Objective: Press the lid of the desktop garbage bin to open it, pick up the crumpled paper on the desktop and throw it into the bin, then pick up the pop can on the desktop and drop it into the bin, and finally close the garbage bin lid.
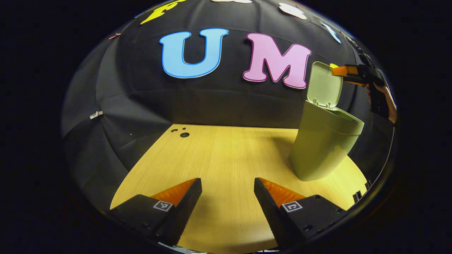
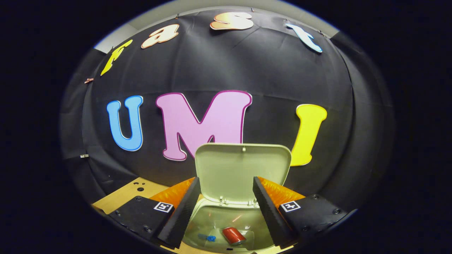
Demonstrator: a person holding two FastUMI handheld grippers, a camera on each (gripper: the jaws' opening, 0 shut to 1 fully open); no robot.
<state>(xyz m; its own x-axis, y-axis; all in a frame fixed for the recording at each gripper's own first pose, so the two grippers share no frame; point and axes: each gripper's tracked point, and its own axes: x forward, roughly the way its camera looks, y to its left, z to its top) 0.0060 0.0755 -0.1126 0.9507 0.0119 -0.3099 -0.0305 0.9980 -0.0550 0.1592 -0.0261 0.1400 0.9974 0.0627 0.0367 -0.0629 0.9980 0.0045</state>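
Pop can lies inside the bin; right tool hovers above, spread and empty. Next, I'd say: push the lid shut.

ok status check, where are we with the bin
Right gripper open, empty, above the open bin. Left gripper open over the table. Pop can inside the bin; lid upright, not yet closed. Nothing in the way.

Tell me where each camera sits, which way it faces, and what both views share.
Left gripper view: rides the left tongs, low over the wooden table, facing the wall; the right tongs and a hand show far off.
Right gripper view: rides the right tongs, above the bin's mouth, looking in at a red pop can.
Shared: pale green plastic bin, lid up.
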